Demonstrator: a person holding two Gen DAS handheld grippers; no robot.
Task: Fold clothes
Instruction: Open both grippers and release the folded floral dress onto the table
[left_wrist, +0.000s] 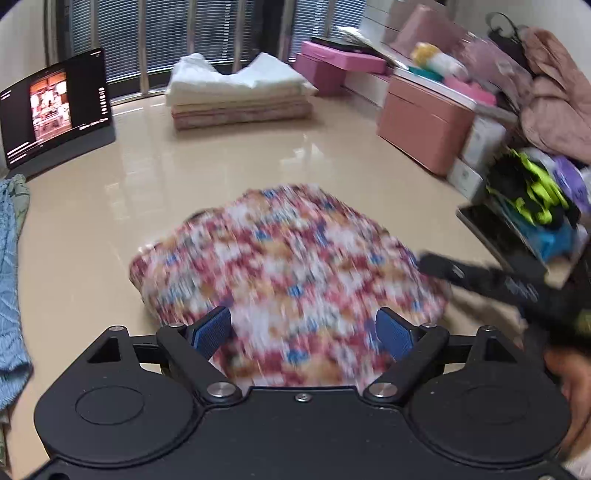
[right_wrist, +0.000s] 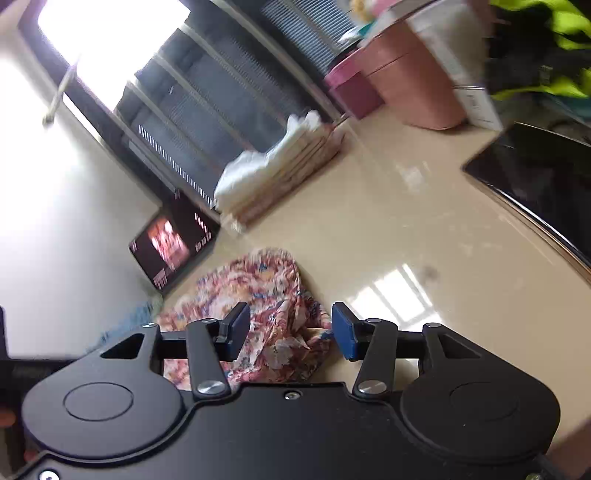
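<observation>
A floral garment in red, white, blue and orange lies bunched in a rough folded heap on the glossy cream surface. My left gripper hovers over its near edge, jaws wide open, with nothing pressed between the blue pads. At the garment's right edge the black fingers of the right tool show, blurred. In the tilted right wrist view the same garment lies just ahead. My right gripper stands open with crumpled cloth between the jaws, and the pads do not press on it.
A tablet playing a video leans at the far left. Folded blankets are stacked at the back, with pink boxes to the right. A dark tray holds a pile of clothes. Blue cloth lies at the left edge.
</observation>
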